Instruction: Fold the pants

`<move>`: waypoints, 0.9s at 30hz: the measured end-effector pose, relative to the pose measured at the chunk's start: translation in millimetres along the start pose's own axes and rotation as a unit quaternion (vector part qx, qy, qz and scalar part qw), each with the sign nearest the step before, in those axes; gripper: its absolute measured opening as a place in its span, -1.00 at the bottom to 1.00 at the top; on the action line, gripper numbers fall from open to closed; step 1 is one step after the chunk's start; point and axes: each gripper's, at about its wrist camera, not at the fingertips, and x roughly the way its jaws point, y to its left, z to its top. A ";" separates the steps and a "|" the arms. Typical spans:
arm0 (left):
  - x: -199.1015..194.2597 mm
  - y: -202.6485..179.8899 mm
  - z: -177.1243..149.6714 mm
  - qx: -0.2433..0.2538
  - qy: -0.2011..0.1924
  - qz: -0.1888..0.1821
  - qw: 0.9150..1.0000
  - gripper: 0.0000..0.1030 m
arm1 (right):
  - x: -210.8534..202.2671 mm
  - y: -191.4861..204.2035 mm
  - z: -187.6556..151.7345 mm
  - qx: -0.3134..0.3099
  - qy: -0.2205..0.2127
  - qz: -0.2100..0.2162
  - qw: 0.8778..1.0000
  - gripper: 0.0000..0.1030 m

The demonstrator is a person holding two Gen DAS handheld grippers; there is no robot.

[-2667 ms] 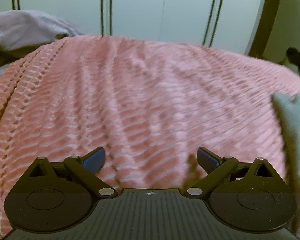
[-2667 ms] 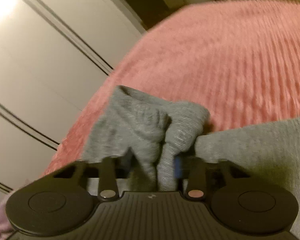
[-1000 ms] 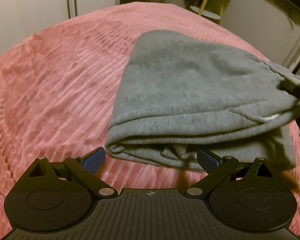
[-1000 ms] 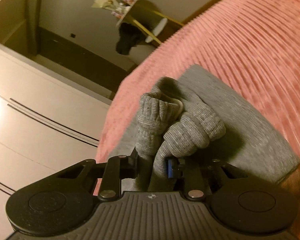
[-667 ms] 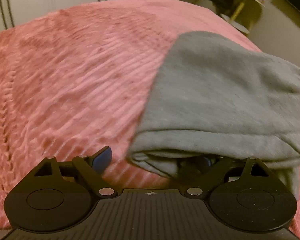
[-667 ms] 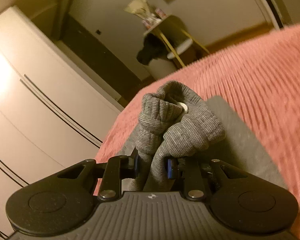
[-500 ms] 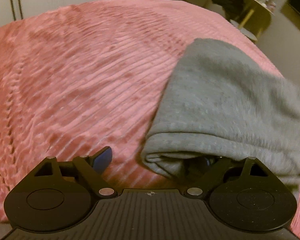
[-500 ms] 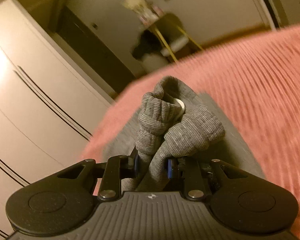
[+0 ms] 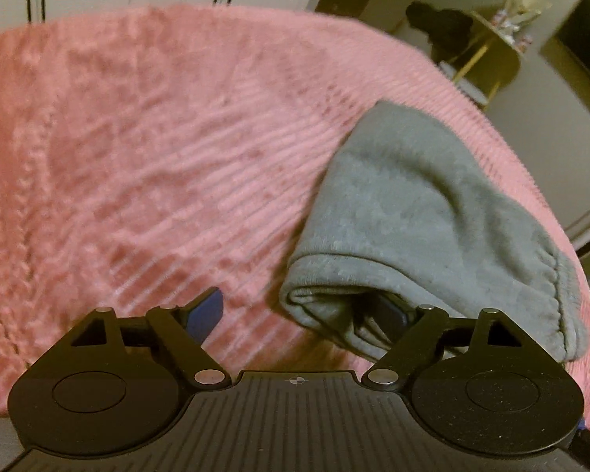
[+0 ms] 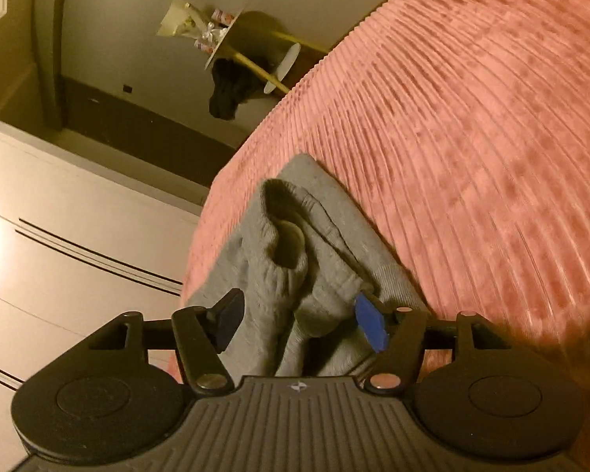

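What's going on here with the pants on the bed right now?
A person with a claw in each hand is folding grey pants on a pink ribbed blanket. The right claw is opening, with the bunched ribbed cuffs between its fingers but no longer pinched. The left claw is open, one finger tucked into the folded edge, the other over bare blanket.

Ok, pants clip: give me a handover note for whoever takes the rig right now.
Right gripper: jaws opening, bunched grey pants between them, pads no longer pressing.
Left gripper: jaws opening wide; its right-hand finger is tucked into the folded edge of the pants, the other over the pink blanket.
Done: pants lie folded in a bundle on the blanket.
Left: pull both grippers clear, flatten the bunched end.
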 end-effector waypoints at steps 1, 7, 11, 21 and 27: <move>-5.2 -0.6 -1.1 0.004 -0.014 0.001 1.000 0.80 | -0.1 1.4 -0.7 0.003 0.002 0.000 1.000 0.29; -4.6 -4.7 2.1 0.025 -0.041 0.000 0.999 0.86 | 33.8 -10.0 0.8 0.043 0.042 0.004 0.998 0.40; 9.2 -1.3 1.3 0.012 -0.009 -0.013 1.000 0.86 | 45.6 -10.1 2.3 0.064 0.038 0.018 0.997 0.42; 13.5 8.9 -1.4 -0.023 -0.001 -0.026 0.999 0.86 | 33.6 58.1 -7.5 -0.139 -0.042 -0.030 0.989 -0.22; 11.9 10.2 -0.5 -0.029 -0.003 -0.024 0.999 0.86 | 39.2 45.9 -0.8 -0.167 -0.011 -0.058 0.984 -0.13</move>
